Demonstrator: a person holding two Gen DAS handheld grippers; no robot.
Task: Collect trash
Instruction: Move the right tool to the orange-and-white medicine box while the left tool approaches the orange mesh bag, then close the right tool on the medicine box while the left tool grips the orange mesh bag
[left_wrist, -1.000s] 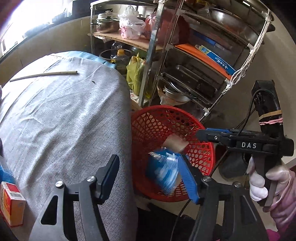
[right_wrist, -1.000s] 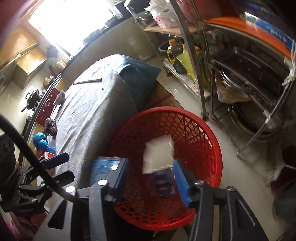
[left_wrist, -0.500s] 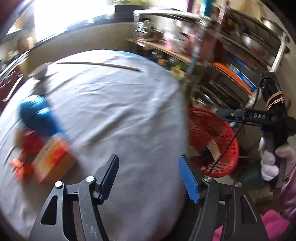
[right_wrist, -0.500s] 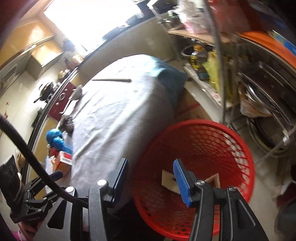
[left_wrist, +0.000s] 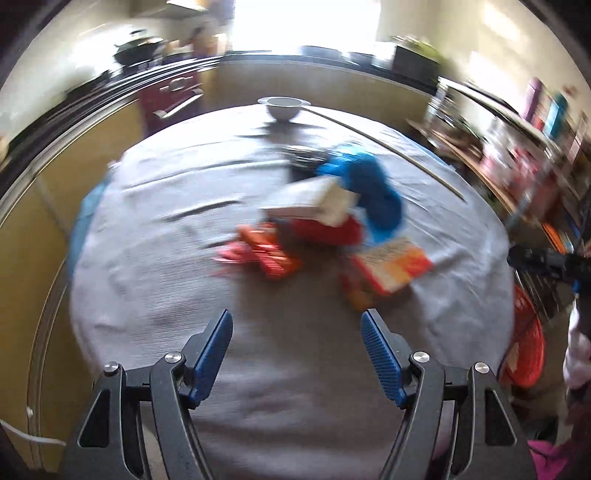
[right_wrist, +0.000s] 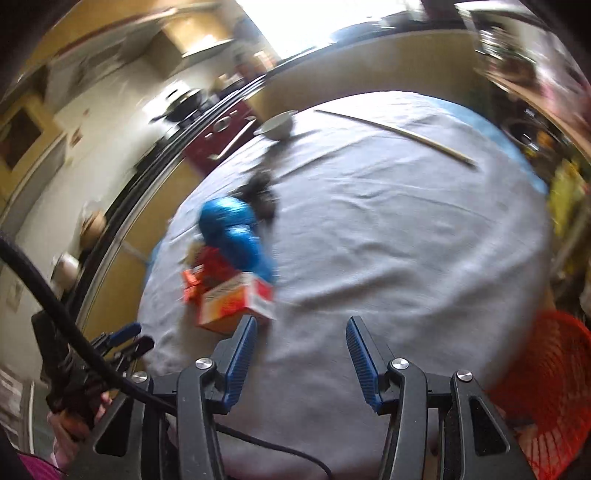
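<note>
Roughly five trash pieces (left_wrist: 332, 229), one red basket (right_wrist: 546, 398).

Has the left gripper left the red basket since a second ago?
Yes. The left gripper, empty and opening, swung from over the red basket to over the grey tablecloth.

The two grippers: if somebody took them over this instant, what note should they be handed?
Left gripper: jaws opening, nothing between them.
Right gripper: open, empty.
Trash left on the grey tablecloth: orange-and-white carton, blue plastic bag, red packets, a white-topped box.
Red basket sits off the table's right edge; what is in it cannot be seen.
Left to do: carry each piece to the basket.
</note>
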